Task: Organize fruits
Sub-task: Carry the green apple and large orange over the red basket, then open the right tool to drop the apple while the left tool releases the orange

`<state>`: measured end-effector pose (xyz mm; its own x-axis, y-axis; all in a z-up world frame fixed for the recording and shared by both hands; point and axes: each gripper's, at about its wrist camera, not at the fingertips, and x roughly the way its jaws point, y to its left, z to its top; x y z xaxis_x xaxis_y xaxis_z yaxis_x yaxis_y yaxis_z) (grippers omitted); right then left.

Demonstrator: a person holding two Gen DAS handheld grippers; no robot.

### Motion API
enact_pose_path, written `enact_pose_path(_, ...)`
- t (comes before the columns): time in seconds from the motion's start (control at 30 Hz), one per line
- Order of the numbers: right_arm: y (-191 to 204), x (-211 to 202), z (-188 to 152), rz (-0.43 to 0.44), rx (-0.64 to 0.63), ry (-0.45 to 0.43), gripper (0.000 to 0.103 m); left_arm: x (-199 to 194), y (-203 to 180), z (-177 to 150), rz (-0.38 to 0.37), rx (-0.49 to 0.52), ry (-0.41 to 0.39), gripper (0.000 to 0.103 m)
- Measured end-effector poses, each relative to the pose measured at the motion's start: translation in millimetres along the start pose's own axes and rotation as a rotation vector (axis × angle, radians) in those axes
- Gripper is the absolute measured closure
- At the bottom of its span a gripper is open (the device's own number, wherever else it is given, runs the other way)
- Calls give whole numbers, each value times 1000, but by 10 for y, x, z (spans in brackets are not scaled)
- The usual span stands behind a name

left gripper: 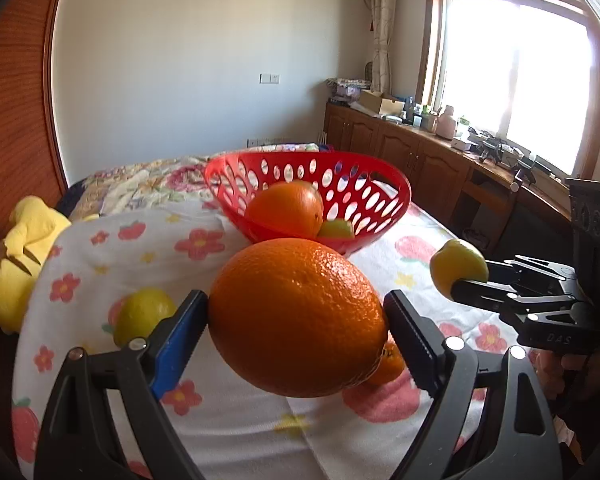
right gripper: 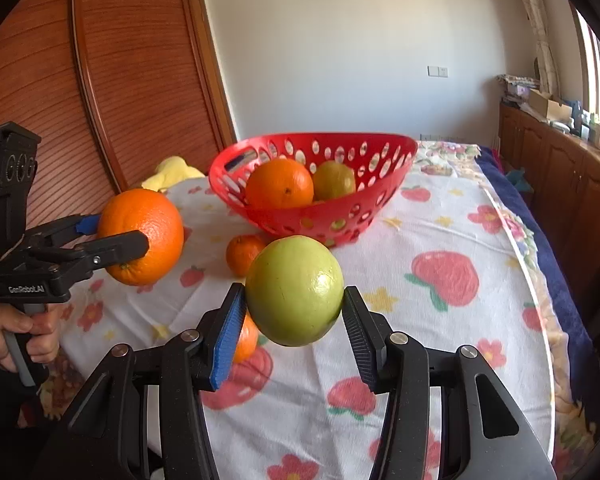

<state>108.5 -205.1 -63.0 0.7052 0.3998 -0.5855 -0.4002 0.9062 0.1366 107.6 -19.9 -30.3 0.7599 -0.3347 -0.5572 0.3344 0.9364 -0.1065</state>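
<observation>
a large orange (left gripper: 296, 322) is pinched in the left gripper (left gripper: 296, 332), a green fruit (right gripper: 295, 290) in the right gripper (right gripper: 295, 316), both raised over the bed (right gripper: 440, 320) for dropping into the red basket (right gripper: 380, 204).

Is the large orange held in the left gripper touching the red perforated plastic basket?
Apart. In the right wrist view the large orange, clamped in the left gripper, hangs left of the red perforated plastic basket with blanket visible between.

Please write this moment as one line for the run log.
left gripper: holds large orange | right gripper: holds green fruit | red basket: one orange, one green fruit inside | both held above bedcloth
</observation>
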Motion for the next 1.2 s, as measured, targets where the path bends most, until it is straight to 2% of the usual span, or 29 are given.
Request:
enact_pose_path(0.37, -19, 122, 633, -15, -61, -69, 53, 38, 41, 530, -30, 24, -80, 15)
enact_pose_path(0.67, -233, 655, 968, -31, -76, -8, 53, 234, 129, 856, -20, 34, -95, 15)
enact_pose_path(0.93, -308, 1059, 1004, -80, -135, 77, 53, 541, 220, 1054, -14, 45, -69, 15)
enact_pose_path(1.2, -382, 1295, 1033, -87, -165, 136, 53, 867, 308, 1104, -9, 42, -27, 15)
